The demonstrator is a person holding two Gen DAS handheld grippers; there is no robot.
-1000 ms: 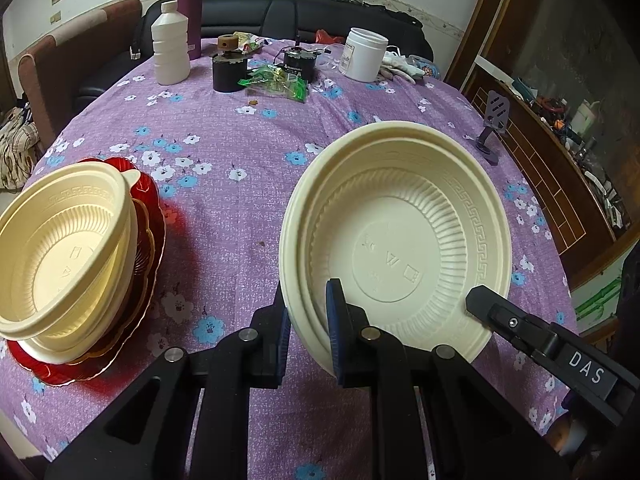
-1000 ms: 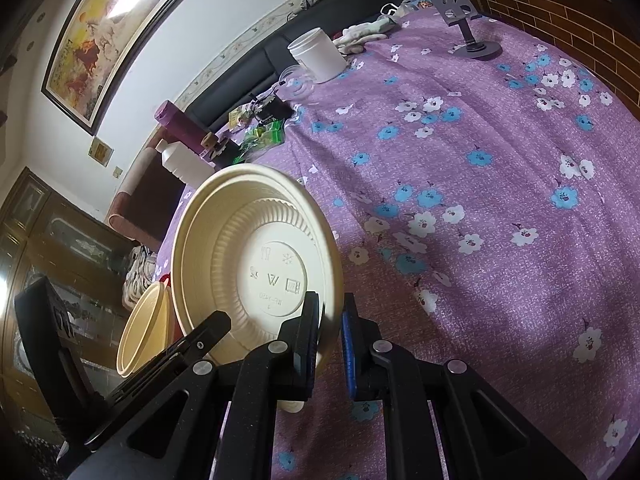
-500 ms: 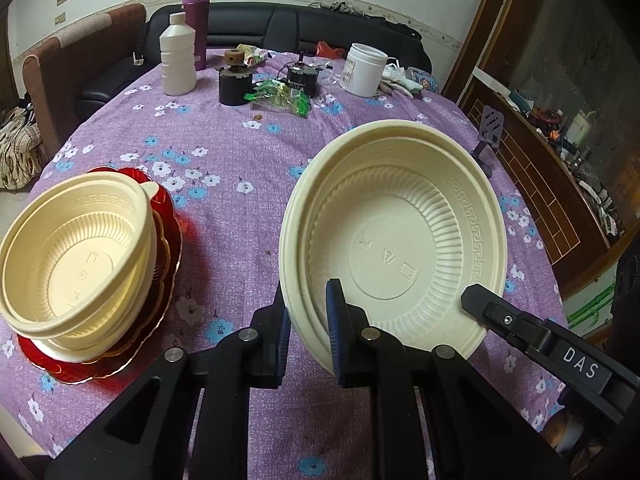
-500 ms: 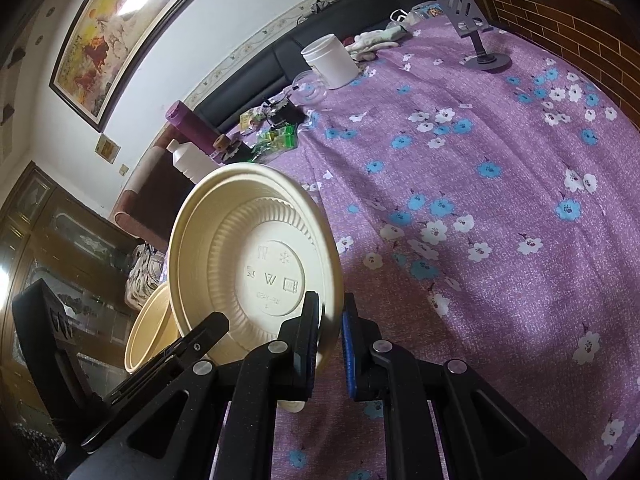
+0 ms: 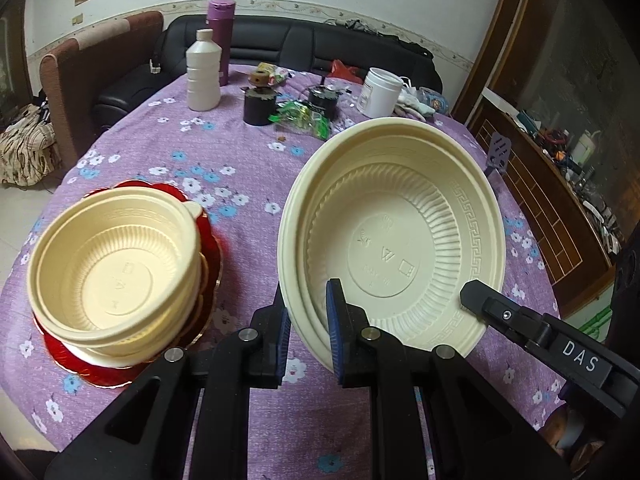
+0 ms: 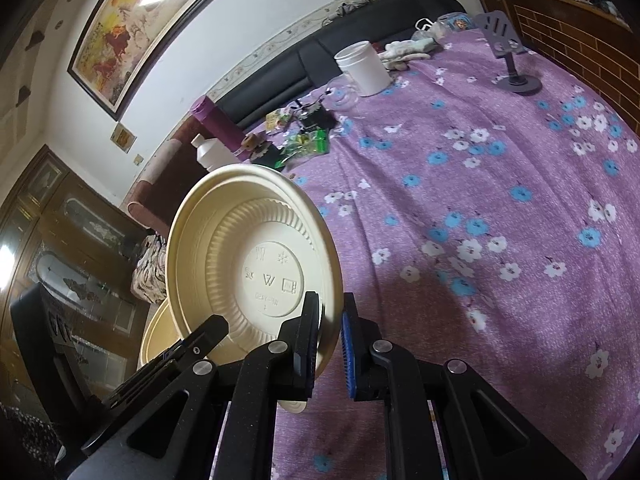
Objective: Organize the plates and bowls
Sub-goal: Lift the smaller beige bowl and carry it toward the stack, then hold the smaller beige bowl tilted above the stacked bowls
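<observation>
Jaws of left gripper [image 5: 307, 320] clamp the cream bowl [image 5: 394, 240] rim; right gripper [image 6: 330, 344] jaws slightly parted around it

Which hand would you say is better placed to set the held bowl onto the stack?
Left. The left gripper clamps the bowl by its rim, and the stack sits beside it; from the right gripper, the bowl hides most of it.
</observation>
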